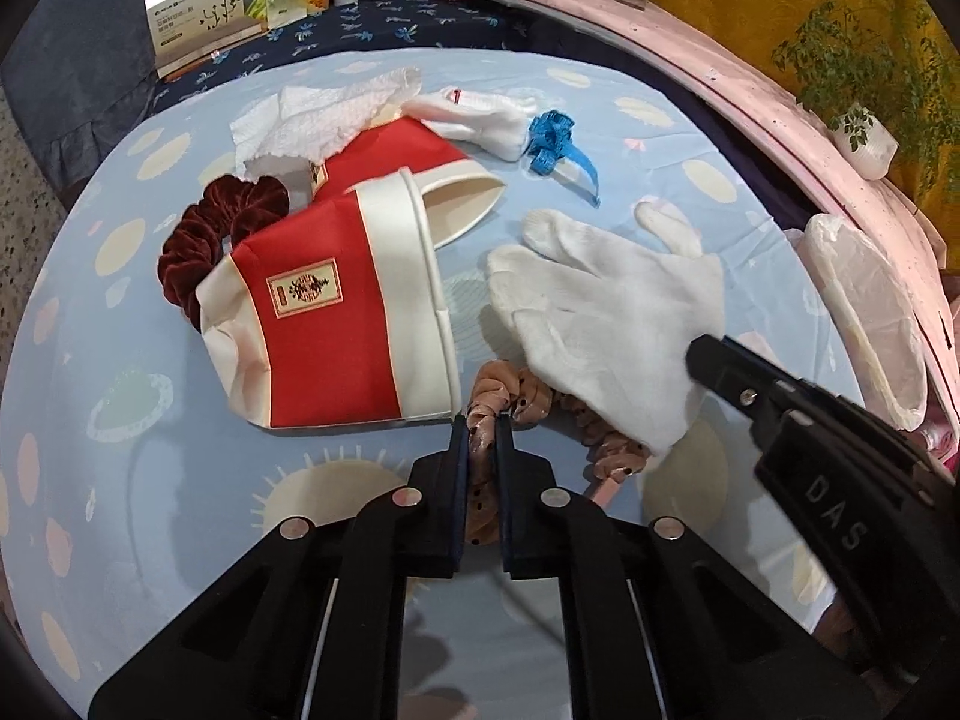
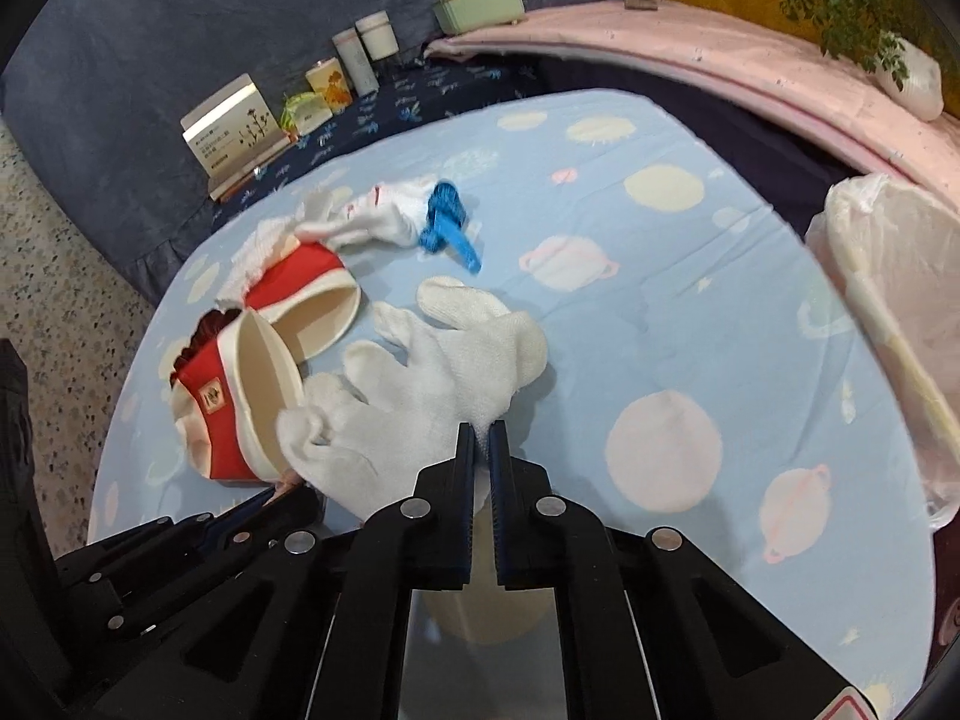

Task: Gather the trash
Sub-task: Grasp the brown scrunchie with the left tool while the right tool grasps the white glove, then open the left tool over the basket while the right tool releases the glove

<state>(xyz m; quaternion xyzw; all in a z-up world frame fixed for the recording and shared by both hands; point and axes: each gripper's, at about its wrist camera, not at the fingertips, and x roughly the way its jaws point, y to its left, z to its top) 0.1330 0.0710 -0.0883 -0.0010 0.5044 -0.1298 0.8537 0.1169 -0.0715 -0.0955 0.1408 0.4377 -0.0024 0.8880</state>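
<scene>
My left gripper [image 1: 483,420] is shut on a pinkish-brown scrunchie [image 1: 528,402] that lies partly under a white glove [image 1: 606,324]. My right gripper [image 2: 481,429] is shut on the cuff edge of that white glove [image 2: 420,396]. Two red-and-cream paper cups [image 1: 336,324] [image 1: 432,180] lie on their sides to the left of the glove. A dark red scrunchie [image 1: 204,234] sits behind the nearer cup. Crumpled white tissue [image 1: 324,114], a second white glove [image 1: 486,117] and a blue ribbon [image 1: 555,144] lie farther back.
A bin lined with a clear plastic bag [image 2: 900,312] stands at the table's right edge. The table [image 2: 690,252] wears a light blue planet-print cloth. Boxes and bottles [image 2: 288,108] stand on a dark cloth behind it. A pink ledge with a potted plant [image 2: 900,66] runs along the right.
</scene>
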